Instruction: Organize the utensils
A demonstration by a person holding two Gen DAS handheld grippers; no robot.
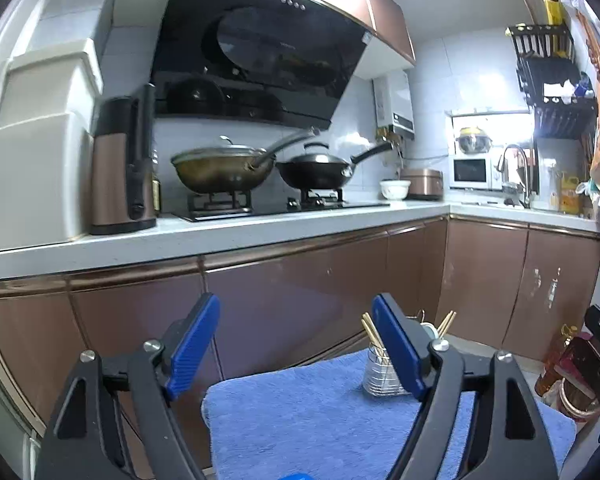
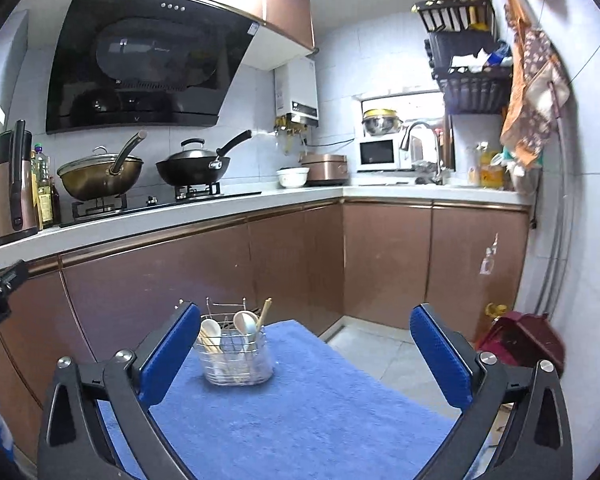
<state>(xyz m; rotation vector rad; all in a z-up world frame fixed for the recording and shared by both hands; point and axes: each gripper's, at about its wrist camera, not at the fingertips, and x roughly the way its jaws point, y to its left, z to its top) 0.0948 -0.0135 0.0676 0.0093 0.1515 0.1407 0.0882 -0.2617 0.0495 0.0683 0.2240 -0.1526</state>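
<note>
A wire utensil holder stands upright on a blue towel. It holds two white spoons and wooden chopsticks. My right gripper is open and empty, pulled back from the holder, which shows just inside its left finger. In the left wrist view the same holder sits on the towel, partly hidden behind the right finger of my left gripper. That gripper is also open with nothing between its pads. Chopstick tips stick up from the holder.
Brown cabinet doors and a white counter run behind the towel. On the counter are two woks, a kettle, a bowl and a microwave. A dark red object lies on the floor at right.
</note>
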